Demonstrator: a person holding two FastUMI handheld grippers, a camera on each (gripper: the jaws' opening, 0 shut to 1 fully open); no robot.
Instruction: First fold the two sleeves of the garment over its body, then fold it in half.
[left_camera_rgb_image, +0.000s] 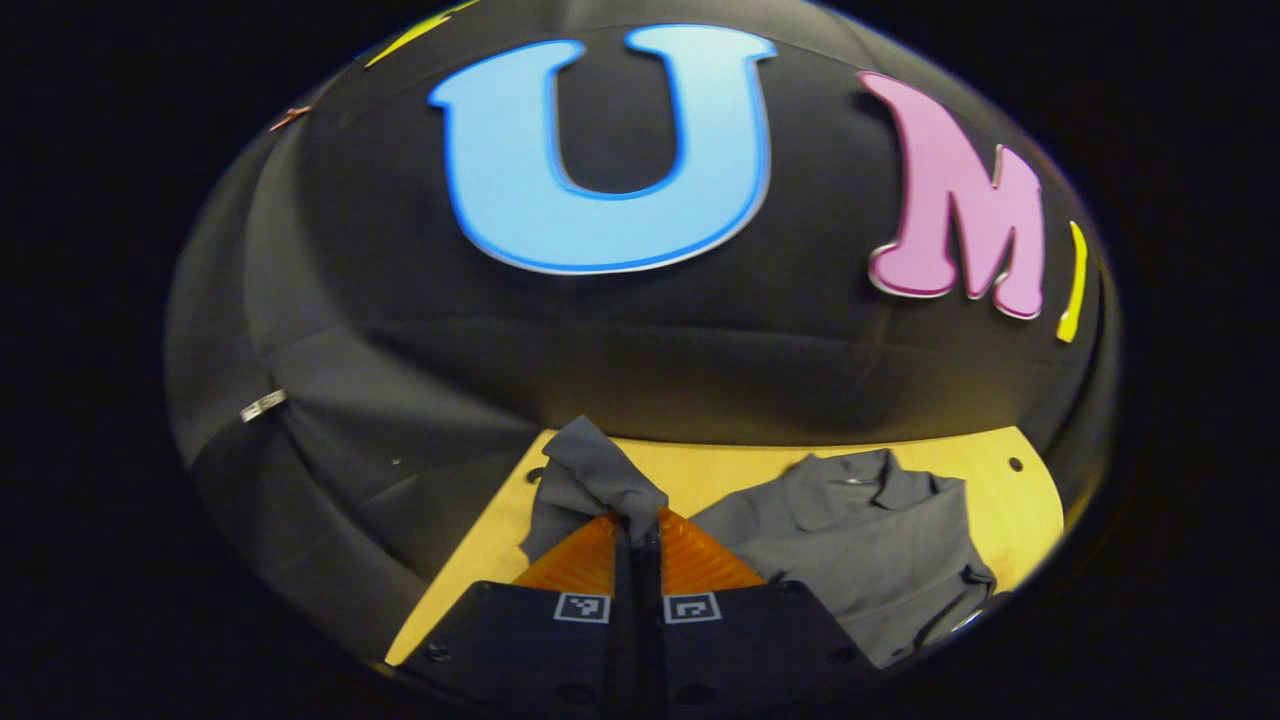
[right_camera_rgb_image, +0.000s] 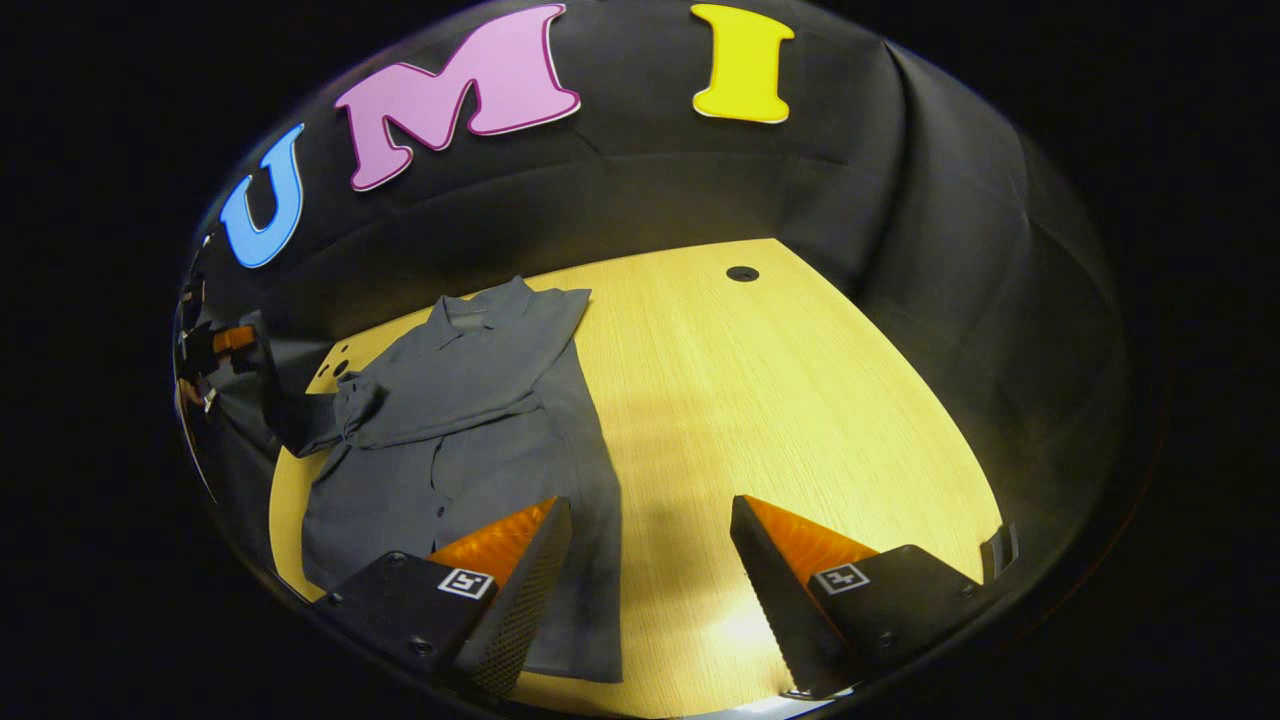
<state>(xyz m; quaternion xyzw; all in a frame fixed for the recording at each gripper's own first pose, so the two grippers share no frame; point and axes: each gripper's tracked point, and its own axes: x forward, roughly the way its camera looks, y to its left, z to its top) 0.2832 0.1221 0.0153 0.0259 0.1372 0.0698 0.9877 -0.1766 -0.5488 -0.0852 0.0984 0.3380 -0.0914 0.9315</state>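
Observation:
A grey collared shirt (left_camera_rgb_image: 860, 545) lies on the wooden table (left_camera_rgb_image: 720, 470), collar toward the booth wall. My left gripper (left_camera_rgb_image: 640, 525) is shut on one of its sleeves (left_camera_rgb_image: 590, 475), which bunches up above the fingertips, lifted off the table at its left edge. From the right gripper view the shirt (right_camera_rgb_image: 470, 400) lies flat with a band of cloth folded across its chest. The held sleeve (right_camera_rgb_image: 285, 405) stretches left to the left gripper (right_camera_rgb_image: 225, 340). My right gripper (right_camera_rgb_image: 650, 515) is open just above the table, one finger (right_camera_rgb_image: 530, 560) over the shirt's lower side edge, nothing between the fingers.
Bare tabletop (right_camera_rgb_image: 800, 400) spreads to the right of the shirt, with a small round hole (right_camera_rgb_image: 742, 273) near its far edge. Black cloth walls close in the table on all sides. Two more holes (right_camera_rgb_image: 335, 362) sit near the shirt's shoulder.

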